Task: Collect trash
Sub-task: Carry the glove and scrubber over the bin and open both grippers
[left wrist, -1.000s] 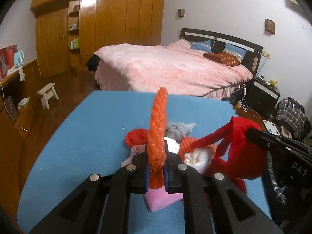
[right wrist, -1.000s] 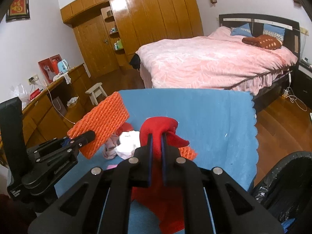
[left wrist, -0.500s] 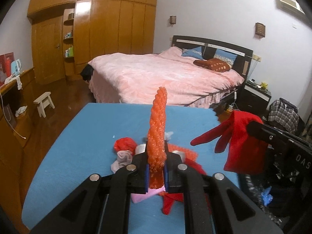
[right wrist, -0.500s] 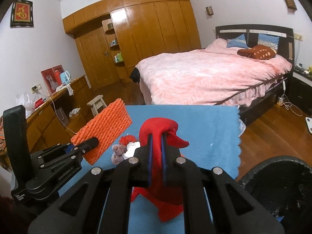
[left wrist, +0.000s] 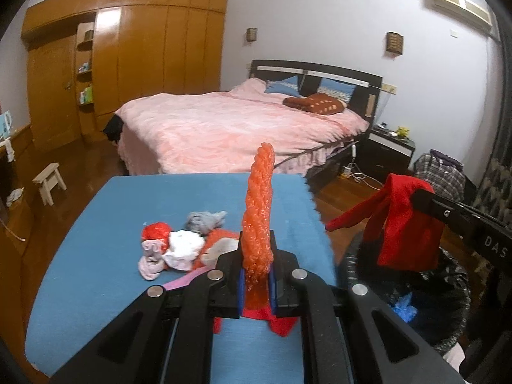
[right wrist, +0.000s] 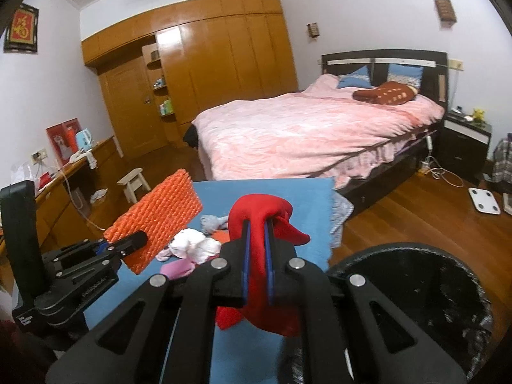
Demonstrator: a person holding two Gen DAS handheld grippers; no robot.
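Both tools have lifted off the blue cloth-covered table (left wrist: 96, 240) toward the black lined trash bin (right wrist: 416, 288). Left tool (left wrist: 256, 275) is clamped on an orange foam net sleeve (left wrist: 259, 211); right tool (right wrist: 256, 265) on a limp red cloth glove (right wrist: 256, 217). Both look light, soft, easily pinched mid-body. Only the right view shows the bin's rim whole; the left shows blue scrap inside.
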